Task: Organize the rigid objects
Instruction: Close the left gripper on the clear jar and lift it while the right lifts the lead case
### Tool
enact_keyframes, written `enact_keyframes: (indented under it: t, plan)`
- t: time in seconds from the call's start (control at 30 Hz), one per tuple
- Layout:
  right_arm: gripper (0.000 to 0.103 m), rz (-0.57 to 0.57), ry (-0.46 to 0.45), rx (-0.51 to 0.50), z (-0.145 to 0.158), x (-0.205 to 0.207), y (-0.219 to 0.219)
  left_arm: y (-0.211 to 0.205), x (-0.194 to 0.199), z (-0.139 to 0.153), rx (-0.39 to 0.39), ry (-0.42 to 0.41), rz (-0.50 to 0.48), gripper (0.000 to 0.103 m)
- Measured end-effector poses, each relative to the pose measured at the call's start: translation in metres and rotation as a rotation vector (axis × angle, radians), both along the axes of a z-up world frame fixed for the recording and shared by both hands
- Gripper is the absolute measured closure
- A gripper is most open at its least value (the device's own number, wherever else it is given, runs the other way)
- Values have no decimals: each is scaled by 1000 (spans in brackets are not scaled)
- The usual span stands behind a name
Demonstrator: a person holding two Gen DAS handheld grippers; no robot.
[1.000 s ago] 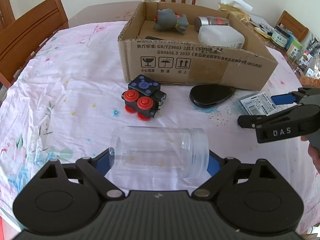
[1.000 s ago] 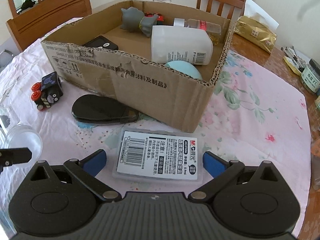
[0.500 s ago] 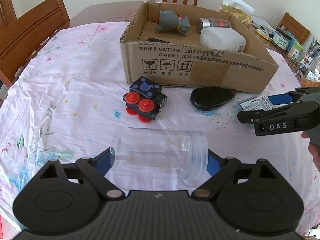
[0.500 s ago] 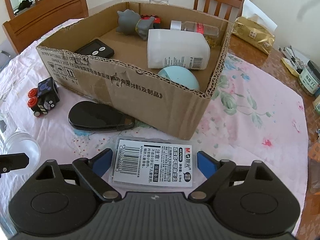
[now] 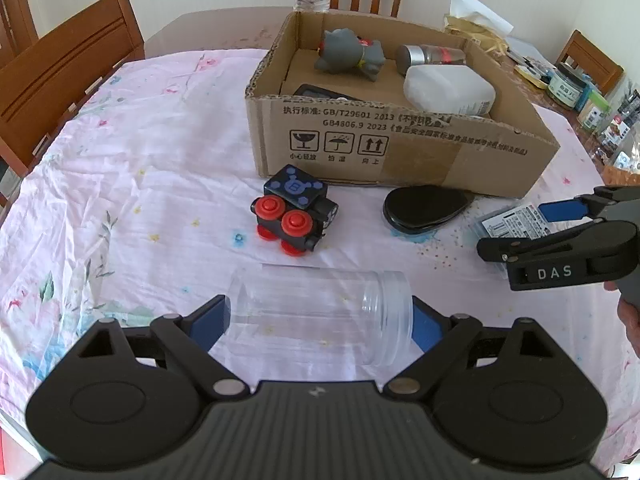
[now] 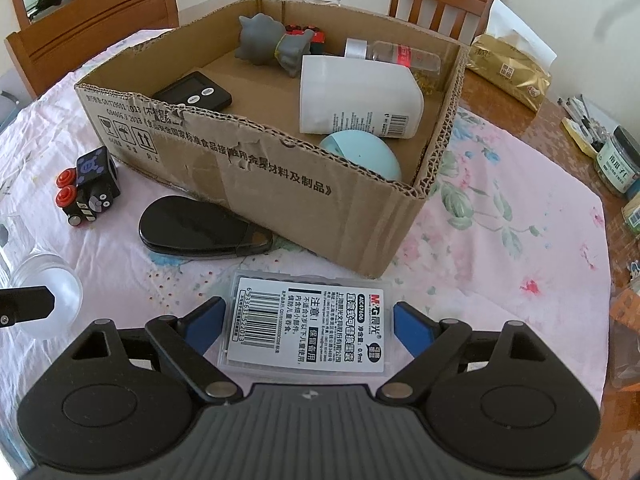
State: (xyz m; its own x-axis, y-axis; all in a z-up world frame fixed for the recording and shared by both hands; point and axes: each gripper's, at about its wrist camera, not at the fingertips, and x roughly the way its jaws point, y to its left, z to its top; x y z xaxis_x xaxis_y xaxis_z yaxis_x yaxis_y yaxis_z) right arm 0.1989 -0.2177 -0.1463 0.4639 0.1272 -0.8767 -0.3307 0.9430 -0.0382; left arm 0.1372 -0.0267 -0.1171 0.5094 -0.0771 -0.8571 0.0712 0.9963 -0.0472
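Left hand-held gripper (image 5: 320, 320) clamps the clear jar (image 5: 320, 316) end to end, right hand-held gripper (image 6: 306, 326) just closed onto the labelled case (image 6: 306, 328), both likely bound for the box (image 6: 312, 184).

Your table (image 5: 224, 36) is brown wood, mostly covered by a wrinkled pink floral cloth (image 5: 132, 184) that leaves the far edge and right side bare. On the cloth you have a cardboard box (image 5: 400, 148), a black toy train (image 5: 294, 210) with red wheels just in front of it, a black oval case (image 5: 424, 210) touching the box's near wall, a clear jar (image 5: 320, 314) on its side and a labelled plastic case (image 6: 306, 330). On the bare wood to the right sit a gold packet (image 6: 508, 70) and some jars (image 6: 620, 164).
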Motion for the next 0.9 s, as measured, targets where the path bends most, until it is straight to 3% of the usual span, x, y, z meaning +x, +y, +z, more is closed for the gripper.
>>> enact_keyframes:
  t: [0.5, 0.73, 0.9]
  plan:
    - [11, 80, 42, 2, 20, -10, -4, -3, 4, 22, 7, 13, -123, 13]
    - [11, 124, 39, 41, 61, -20, -9, 3, 5, 46, 18, -6, -185, 13]
    - [11, 143, -28, 63, 103, -14, -6, 9, 9, 57, 29, -37, -201, 13]
